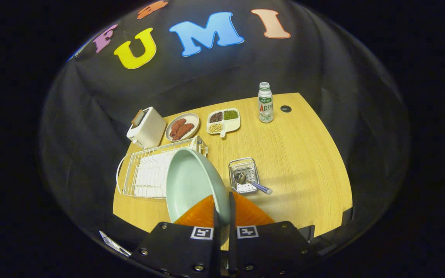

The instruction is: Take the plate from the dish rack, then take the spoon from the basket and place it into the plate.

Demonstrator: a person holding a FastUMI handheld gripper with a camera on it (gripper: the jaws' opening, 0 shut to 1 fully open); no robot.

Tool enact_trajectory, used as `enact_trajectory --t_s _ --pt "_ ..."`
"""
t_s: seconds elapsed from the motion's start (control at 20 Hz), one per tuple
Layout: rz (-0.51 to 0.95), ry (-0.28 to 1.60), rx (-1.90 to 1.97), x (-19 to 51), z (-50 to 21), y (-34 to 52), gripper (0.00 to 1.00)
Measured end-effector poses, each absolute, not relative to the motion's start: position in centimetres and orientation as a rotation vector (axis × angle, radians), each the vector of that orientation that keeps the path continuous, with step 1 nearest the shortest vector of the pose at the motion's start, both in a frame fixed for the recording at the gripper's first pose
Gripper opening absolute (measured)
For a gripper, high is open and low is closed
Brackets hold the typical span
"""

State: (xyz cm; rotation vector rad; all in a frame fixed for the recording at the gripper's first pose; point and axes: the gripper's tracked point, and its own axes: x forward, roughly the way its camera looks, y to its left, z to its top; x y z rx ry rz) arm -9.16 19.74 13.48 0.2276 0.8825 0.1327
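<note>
- The plate (pixel 191 185) — pale green, tilted up on edge — is pinched at its rim by the claw (pixel 222 210). Both fingers are pressed nearly together on the rim, one on each face, so it's held up off the table (pixel 303 162).
- The white wire dish rack (pixel 145 173) sits just behind the plate and off to the left of the fingers; the plate's upper edge overlaps the rack's right end in the picture (can't tell if they're touching).
- Spoon (pixel 245 181) lies in the small metal basket (pixel 243 174), just ahead of the fingers and a bit right — bowl down in the basket, handle poking out over its near-right rim.
- Further out, beyond the rack: a white toaster (pixel 147 127), then an oval dish of sausages (pixel 182 126) beside it, then a divided tray (pixel 223 121) with beans and grains.
- Way beyond the fingers to the right, a small bottle (pixel 265 102) stands upright near the table's far edge, with a dark round hole (pixel 285 109) in the tabletop right beside it.
</note>
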Motion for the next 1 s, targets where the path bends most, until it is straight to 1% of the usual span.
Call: enact_trajectory --t_s 0.35,0.65,1.0 --pt "0.254 0.927 0.356 -12.8 8.3 20.1 0.08" --pt "0.302 0.997 0.436 -15.5 1.8 20.7 0.08" --pt "0.338 1.026 0.489 -15.4 -3.0 22.5 0.08"
